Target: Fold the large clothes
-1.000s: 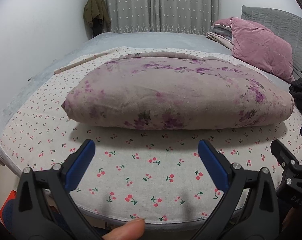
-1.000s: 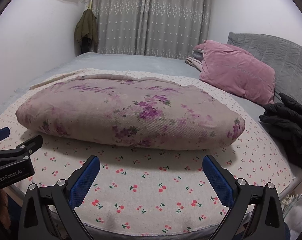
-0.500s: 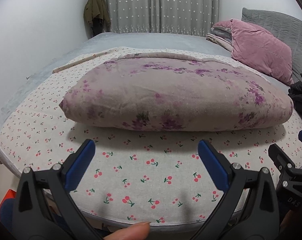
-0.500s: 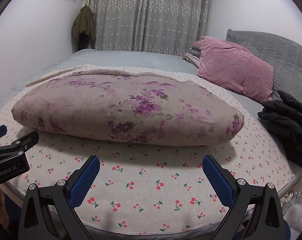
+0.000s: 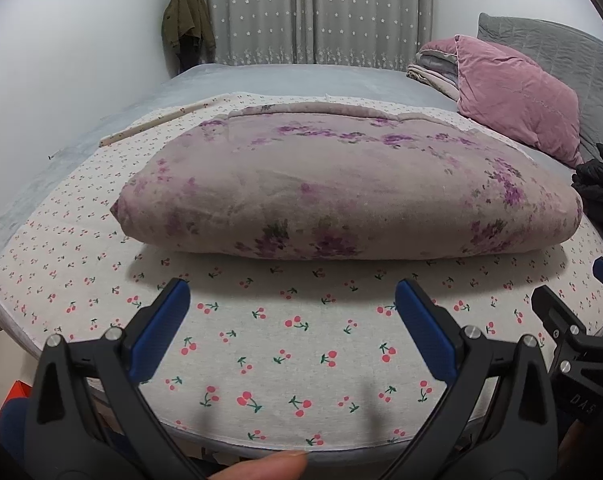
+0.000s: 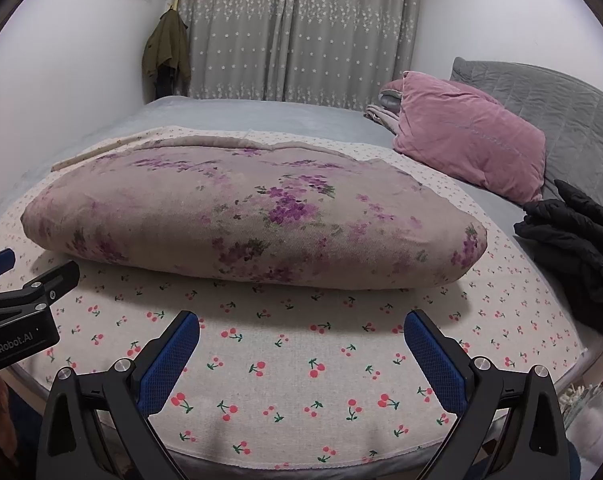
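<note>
While the folded floral quilt [image 5: 341, 196] sits in a thick bundle on the cherry-print sheet [image 5: 285, 344] covering the bed, your left claw [image 5: 291, 300] hangs near the bed's near edge, spread wide and holding nothing. Your right claw [image 6: 301, 334] is just beside it, also wide apart and empty. The quilt lies beyond both, not touching. A pink pillow [image 6: 469, 140] sits far right.

"GenRobot.AI" on left gripper [image 6: 41, 280]
</note>
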Demonstrator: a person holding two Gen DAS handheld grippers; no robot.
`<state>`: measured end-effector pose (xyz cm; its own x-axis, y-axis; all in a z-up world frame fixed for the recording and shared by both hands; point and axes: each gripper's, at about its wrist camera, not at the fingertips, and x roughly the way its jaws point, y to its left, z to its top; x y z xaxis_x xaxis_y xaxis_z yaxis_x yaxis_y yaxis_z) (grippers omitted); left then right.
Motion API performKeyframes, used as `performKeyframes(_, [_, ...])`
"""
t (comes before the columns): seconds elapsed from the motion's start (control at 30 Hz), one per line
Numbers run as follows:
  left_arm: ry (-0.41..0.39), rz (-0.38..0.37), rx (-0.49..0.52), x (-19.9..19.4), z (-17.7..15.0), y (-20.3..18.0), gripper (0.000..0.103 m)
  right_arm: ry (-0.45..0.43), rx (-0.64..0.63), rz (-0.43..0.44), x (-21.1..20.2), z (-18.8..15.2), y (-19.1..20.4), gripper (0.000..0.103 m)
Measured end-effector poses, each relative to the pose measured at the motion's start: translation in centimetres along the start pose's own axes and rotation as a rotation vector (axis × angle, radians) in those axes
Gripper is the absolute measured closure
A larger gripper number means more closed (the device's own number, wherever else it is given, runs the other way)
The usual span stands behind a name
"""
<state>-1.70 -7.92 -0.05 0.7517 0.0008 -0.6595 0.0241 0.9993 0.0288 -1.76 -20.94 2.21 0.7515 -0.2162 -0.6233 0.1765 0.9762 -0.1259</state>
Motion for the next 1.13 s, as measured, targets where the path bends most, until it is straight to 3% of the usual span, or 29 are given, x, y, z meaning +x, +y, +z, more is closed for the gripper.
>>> performKeyframes(1.13, [-0.015, -0.005, 0.002, -0.42, -0.02, -0.63, 0.001, -0.001, 0.001, -0.005, -0.06, -0.1, -0.09, 0.0])
